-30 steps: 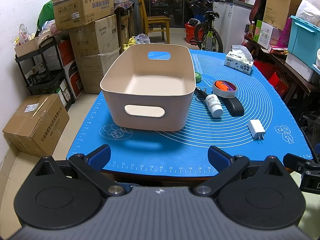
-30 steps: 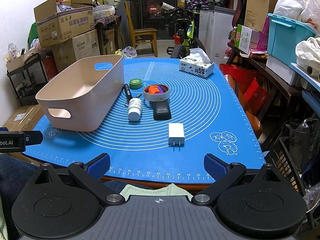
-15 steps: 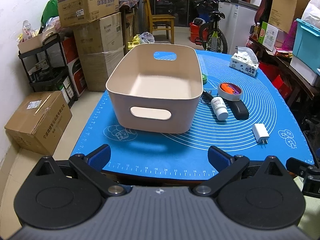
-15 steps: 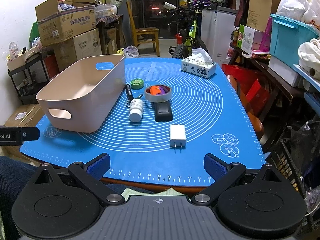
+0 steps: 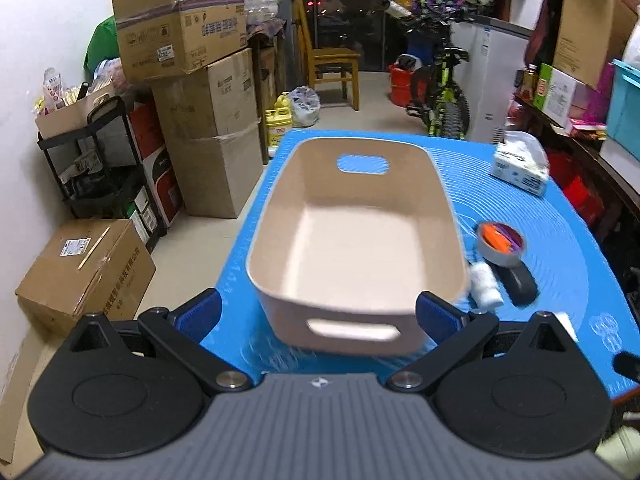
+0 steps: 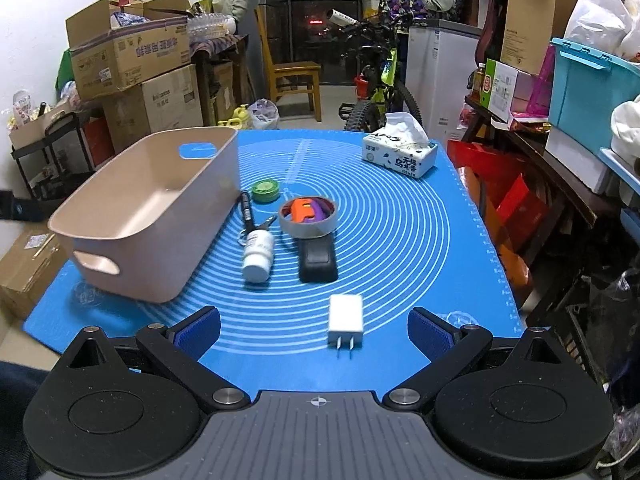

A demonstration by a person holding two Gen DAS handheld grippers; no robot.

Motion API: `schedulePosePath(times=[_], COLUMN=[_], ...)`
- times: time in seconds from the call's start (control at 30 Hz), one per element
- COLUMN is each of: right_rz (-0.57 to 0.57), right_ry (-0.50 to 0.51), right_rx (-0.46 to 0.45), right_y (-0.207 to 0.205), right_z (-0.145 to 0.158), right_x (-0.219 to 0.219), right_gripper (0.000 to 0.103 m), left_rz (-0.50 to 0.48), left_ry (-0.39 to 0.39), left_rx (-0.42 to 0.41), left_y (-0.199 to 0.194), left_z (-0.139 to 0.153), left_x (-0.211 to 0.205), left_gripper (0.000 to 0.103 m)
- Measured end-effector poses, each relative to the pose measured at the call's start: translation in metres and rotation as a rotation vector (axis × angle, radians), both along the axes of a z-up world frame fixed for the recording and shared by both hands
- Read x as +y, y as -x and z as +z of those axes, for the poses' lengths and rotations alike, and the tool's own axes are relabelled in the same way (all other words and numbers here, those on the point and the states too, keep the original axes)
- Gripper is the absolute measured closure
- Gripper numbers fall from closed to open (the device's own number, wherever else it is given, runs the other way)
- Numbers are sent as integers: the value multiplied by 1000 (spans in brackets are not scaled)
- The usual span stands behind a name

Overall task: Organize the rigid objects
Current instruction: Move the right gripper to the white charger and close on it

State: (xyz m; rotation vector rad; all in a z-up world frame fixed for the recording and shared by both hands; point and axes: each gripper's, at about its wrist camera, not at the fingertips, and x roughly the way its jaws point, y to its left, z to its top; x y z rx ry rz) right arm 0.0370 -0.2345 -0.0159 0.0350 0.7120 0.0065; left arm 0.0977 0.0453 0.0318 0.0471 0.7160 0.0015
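An empty beige plastic bin (image 5: 360,240) (image 6: 148,212) stands on the left of the blue mat (image 6: 400,240). To its right lie a white pill bottle (image 6: 258,254), a black case (image 6: 318,258), a tape roll holding orange and purple pieces (image 6: 308,216), a green round tin (image 6: 265,191), a black pen with keys (image 6: 247,210) and a white charger plug (image 6: 345,316). My left gripper (image 5: 318,318) is open, just short of the bin's near handle. My right gripper (image 6: 314,330) is open, with the charger between its fingers' line.
A tissue box (image 6: 398,156) sits at the mat's far right. Cardboard boxes (image 5: 192,80) and a black shelf stand left of the table. A chair and a bicycle (image 6: 376,80) stand behind, and shelves with a teal bin (image 6: 588,84) are on the right.
My left gripper has moved forward and up toward the bin, which now looms close. My right gripper has moved forward over the mat's near edge toward the charger.
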Motion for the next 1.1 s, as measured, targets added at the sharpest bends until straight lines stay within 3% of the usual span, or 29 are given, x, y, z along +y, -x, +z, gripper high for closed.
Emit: schedulePosePath(times=[0.37,0.5,0.57,0.6,0.77,0.97,1.1], right_rz=[9,-6,-15,-15,-19,-13,-25], right_ry=[28,16,16,22,36,51,51], right_rx=[113,150,163,166,211,259,292], right_y=[-66,-90,-103,-105,-125,-135,-136], right_z=[-39,-55,-64,-67,-87,-101,-107], right_x=[-17,-20,-20,-19,-14,-12,-14], right_gripper=[4,4,4,4,5,11,25], left_rz=[75,78,76,73,45,26,41], left_ry=[49,65,70,76,101,36,68], left_rx=[76,154,184,195,240,333,358], left_y=[-98,-124,-131,-133,-142,-153,-152], left_z=[-19,-36,-44,-48,-67,-83,-85], left_x=[30,39,41,42,46,49,60], left_gripper=[2,3,10,19,23,41,46])
